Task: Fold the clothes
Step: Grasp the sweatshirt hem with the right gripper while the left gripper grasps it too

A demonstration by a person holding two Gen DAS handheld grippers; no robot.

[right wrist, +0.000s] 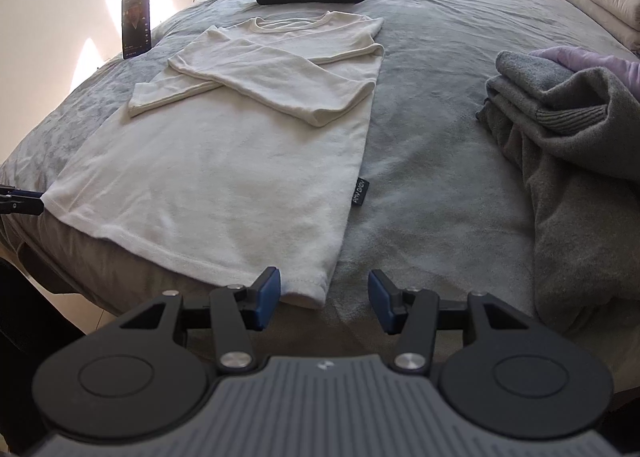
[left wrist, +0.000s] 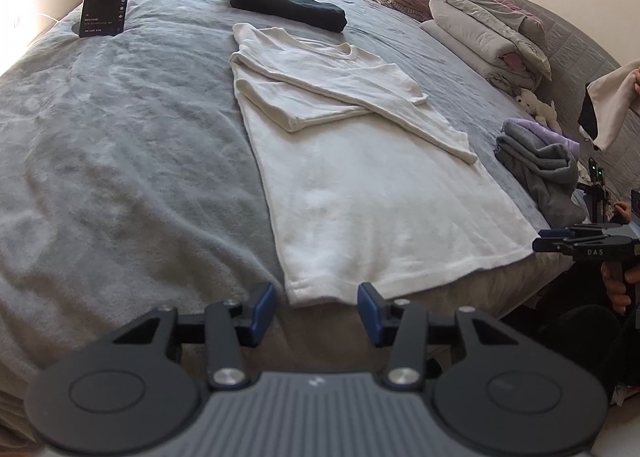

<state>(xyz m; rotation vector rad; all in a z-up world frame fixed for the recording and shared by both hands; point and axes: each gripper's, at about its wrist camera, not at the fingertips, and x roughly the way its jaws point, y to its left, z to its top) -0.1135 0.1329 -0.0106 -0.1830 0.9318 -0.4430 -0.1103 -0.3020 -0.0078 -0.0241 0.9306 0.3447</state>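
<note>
Plush grey bedspread (left wrist: pixel 120 177); flat cream knit shirt (left wrist: pixel 360 197), sleeves crossed; both claws (left wrist: pixel 316 307) (right wrist: pixel 323 295) agape, empty.

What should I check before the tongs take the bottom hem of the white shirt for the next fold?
1. White shirt flat on the bed: ok.
2. Both sleeves folded across the chest: ok.
3. Left tongs open at the hem's left corner: ok.
4. Right tongs open at the right corner: ok.
5. Hem between the pads: cannot tell.
6. Grey clothes pile clear of the shirt: ok.
</note>
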